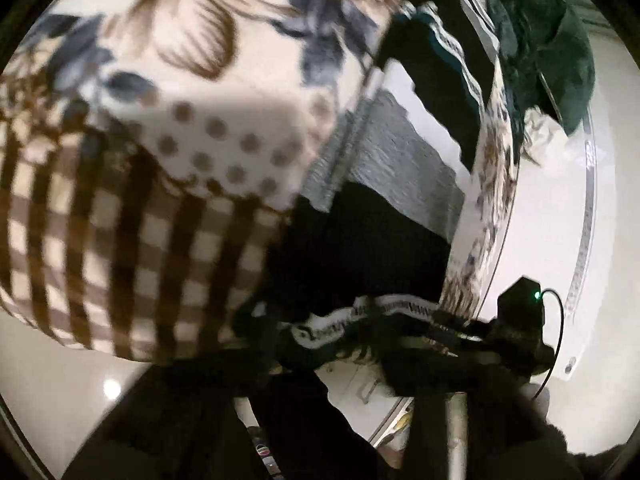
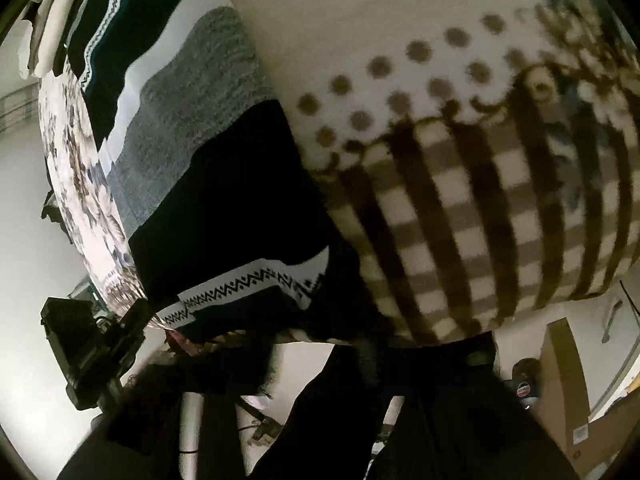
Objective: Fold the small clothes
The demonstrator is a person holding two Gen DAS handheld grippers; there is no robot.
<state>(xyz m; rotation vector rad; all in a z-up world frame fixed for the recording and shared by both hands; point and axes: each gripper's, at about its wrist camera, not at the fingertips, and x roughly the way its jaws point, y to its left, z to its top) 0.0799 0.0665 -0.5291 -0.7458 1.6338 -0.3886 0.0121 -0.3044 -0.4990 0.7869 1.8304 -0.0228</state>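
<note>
Fleece blanket (image 1: 140, 160), checked, dotted and floral, fills my left view's upper left. Striped sweater (image 1: 380, 208), black, grey and white, lies at centre, its patterned hem low. Left gripper (image 1: 320, 352) and right gripper (image 2: 360, 356): jaws dark, grip unclear.

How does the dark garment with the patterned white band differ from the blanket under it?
The dark garment is banded: black, grey, white and teal, with a white zigzag-printed band; the blanket mixes brown checks, polka dots and flower print. The garment is the smaller of the two and lies on top; the blanket spreads well beyond it and drapes over the edge. The garment's grey band looks knitted, the blanket fleecy. Both are soft fabrics lying roughly flat.
</note>
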